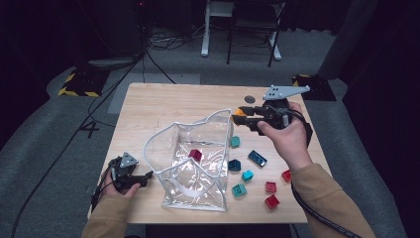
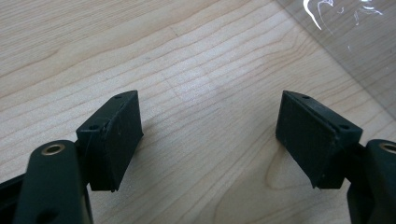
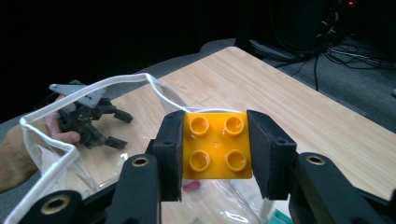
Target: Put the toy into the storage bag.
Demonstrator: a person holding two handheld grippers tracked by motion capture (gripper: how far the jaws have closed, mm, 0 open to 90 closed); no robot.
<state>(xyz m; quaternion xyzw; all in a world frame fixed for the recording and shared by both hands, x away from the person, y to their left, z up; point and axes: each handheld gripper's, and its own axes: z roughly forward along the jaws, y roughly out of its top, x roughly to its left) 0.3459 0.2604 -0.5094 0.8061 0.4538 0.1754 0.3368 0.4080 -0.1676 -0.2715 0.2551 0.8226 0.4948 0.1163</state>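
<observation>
A clear plastic bag (image 1: 193, 163) with a white rim stands open in the middle of the wooden table (image 1: 163, 101). A dark red brick (image 1: 195, 154) lies inside it. My right gripper (image 1: 241, 113) is shut on an orange four-stud brick (image 3: 217, 145), held just above the bag's far right rim (image 3: 154, 86). My left gripper (image 1: 147, 177) rests low on the table to the left of the bag, jaws open with bare wood between them (image 2: 208, 135). The bag's clear wall (image 2: 355, 42) shows at the top right of the left gripper view.
Loose bricks lie right of the bag: teal ones (image 1: 235, 142) (image 1: 239, 190), a dark blue one (image 1: 257, 158), a cyan one (image 1: 247, 175) and red ones (image 1: 272, 201) (image 1: 287, 175). A round hole (image 1: 250, 99) sits in the table's far side. Cables cross the floor beyond.
</observation>
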